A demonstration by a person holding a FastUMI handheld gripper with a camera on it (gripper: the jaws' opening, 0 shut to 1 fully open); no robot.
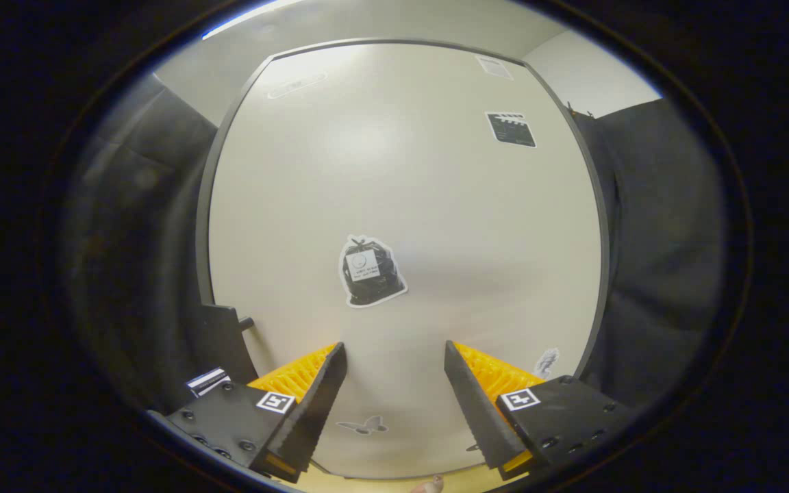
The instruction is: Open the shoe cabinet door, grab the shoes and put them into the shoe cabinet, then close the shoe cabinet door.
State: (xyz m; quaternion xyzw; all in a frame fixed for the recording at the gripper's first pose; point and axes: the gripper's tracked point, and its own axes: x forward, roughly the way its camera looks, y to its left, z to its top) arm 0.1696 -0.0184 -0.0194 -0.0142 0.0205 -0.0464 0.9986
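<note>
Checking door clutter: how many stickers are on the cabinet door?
5 on the pale flat cabinet door: bin-bag, clapperboard, white label, butterfly, small grey one. The open tool may hide others.

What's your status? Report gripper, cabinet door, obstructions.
Gripper open, holding nothing. Shoe cabinet door shut, flat ahead of the fingers; handle beside the left finger. Nothing between fingers and door.
</note>
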